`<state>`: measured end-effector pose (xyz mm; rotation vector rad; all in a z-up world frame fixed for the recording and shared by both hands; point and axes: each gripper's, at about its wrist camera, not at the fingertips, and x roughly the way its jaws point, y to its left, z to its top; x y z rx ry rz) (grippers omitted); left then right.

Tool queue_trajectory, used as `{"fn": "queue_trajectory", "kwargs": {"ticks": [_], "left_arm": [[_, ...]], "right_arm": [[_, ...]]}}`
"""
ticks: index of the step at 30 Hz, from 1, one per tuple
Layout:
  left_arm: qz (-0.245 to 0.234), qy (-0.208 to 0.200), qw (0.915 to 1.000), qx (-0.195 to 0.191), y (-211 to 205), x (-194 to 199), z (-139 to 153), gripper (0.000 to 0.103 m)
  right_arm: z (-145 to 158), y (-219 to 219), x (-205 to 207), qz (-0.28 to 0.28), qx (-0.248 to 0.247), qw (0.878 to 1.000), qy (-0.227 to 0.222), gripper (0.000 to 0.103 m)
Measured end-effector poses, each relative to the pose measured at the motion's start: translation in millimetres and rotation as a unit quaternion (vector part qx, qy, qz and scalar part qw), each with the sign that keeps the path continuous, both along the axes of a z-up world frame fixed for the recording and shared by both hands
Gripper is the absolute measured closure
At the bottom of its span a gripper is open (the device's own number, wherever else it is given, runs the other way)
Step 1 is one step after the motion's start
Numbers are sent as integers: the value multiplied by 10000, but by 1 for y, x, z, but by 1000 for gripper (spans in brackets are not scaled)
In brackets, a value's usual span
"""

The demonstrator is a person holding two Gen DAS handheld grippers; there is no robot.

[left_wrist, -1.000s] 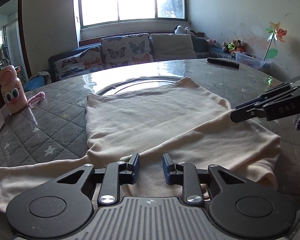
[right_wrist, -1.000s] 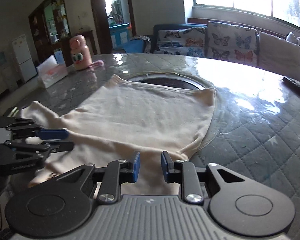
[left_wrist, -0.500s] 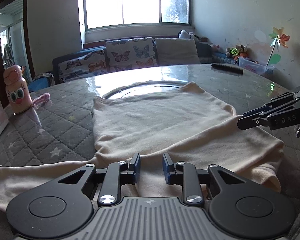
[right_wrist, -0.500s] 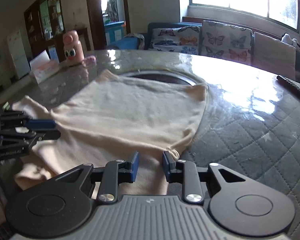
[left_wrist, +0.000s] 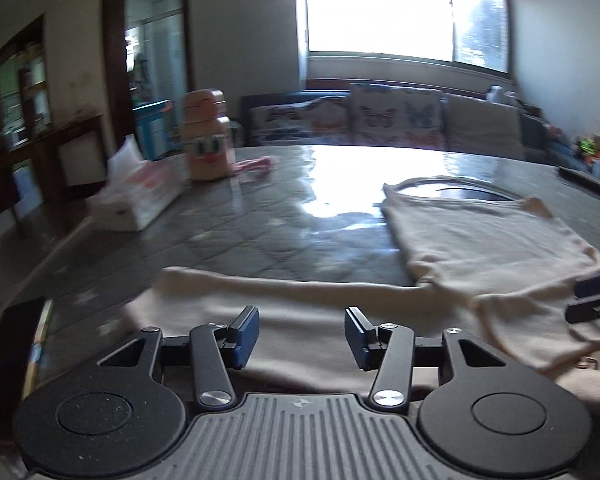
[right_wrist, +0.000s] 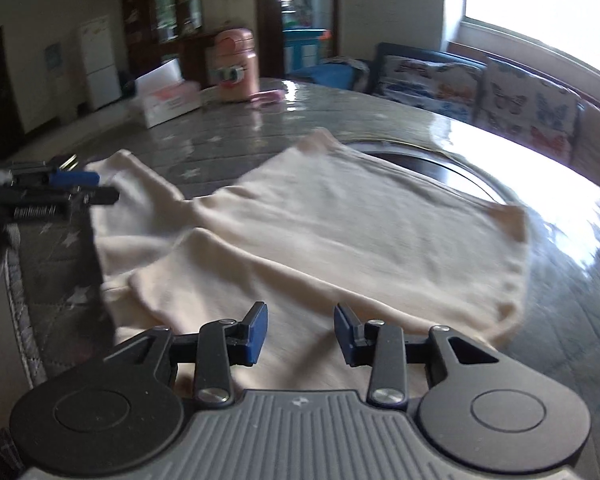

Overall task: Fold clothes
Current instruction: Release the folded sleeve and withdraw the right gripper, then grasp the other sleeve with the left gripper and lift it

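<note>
Folding partly under way on the table

You are holding both grippers, left (left_wrist: 302, 336) and right (right_wrist: 300, 330), spread and empty over the near edge of the shirt (right_wrist: 340, 232); its right sleeve is lying folded across the body, while the left sleeve (left_wrist: 260, 284) is lying stretched out, unfolded.

Pink bottle (left_wrist: 205, 136) beside tissue box (left_wrist: 140, 196).

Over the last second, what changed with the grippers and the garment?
Both grippers opened wider: the left gripper swung left toward the outstretched sleeve, and the right gripper also turned left. Neither grips cloth. The cream garment stays flat on the table, with the pink bottle and tissue box unmoved.
</note>
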<state>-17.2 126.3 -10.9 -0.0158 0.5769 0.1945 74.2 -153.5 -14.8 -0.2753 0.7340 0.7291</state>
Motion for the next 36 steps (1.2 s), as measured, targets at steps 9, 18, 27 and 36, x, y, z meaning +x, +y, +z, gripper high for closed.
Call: {"fn": "queue_trajectory", "kwargs": {"ticks": [9, 18, 27, 36], "left_arm": [[687, 79, 9975, -153, 38, -9, -4, 45], [936, 85, 9949, -352, 47, -4, -5, 44], [1405, 161, 9880, -616, 72, 9, -11, 52], [1390, -1, 9880, -674, 73, 13, -1, 98]], "right_arm": [[-2, 51, -7, 589, -178, 9980, -130, 60], [-1, 61, -29, 1023, -356, 9936, -333, 55], [14, 43, -27, 829, -146, 9957, -391, 54], [18, 13, -30, 421, -60, 9984, -368, 54]]}}
